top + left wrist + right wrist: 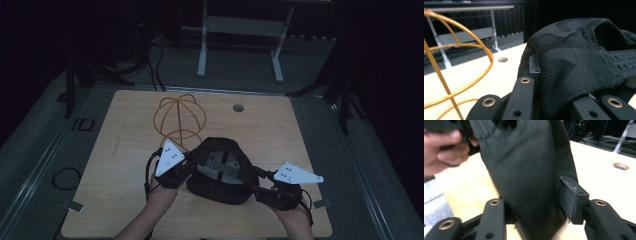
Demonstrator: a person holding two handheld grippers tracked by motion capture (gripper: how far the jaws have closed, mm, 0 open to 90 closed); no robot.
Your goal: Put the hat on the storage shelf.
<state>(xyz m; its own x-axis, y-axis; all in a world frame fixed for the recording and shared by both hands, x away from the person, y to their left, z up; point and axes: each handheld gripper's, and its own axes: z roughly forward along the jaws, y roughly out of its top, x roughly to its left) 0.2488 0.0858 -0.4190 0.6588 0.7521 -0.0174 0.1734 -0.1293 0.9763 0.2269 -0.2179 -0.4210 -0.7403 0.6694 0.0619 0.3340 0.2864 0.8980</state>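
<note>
Both grippers flank the cap [220, 170]: left gripper [184, 165] clamps its left edge, right gripper [260, 186] half-open astride its brim.

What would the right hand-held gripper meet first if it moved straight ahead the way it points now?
The black cap: its fabric already lies between the open jaws of the right hand-held gripper, so it would probably push into that first.

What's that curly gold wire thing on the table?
Start at the wooden table. Beyond the black cap held by the two grippers stands a wire stand, thin golden hoops crossing into a ball shape. It is the table's one see-through, shiny thing.
</note>
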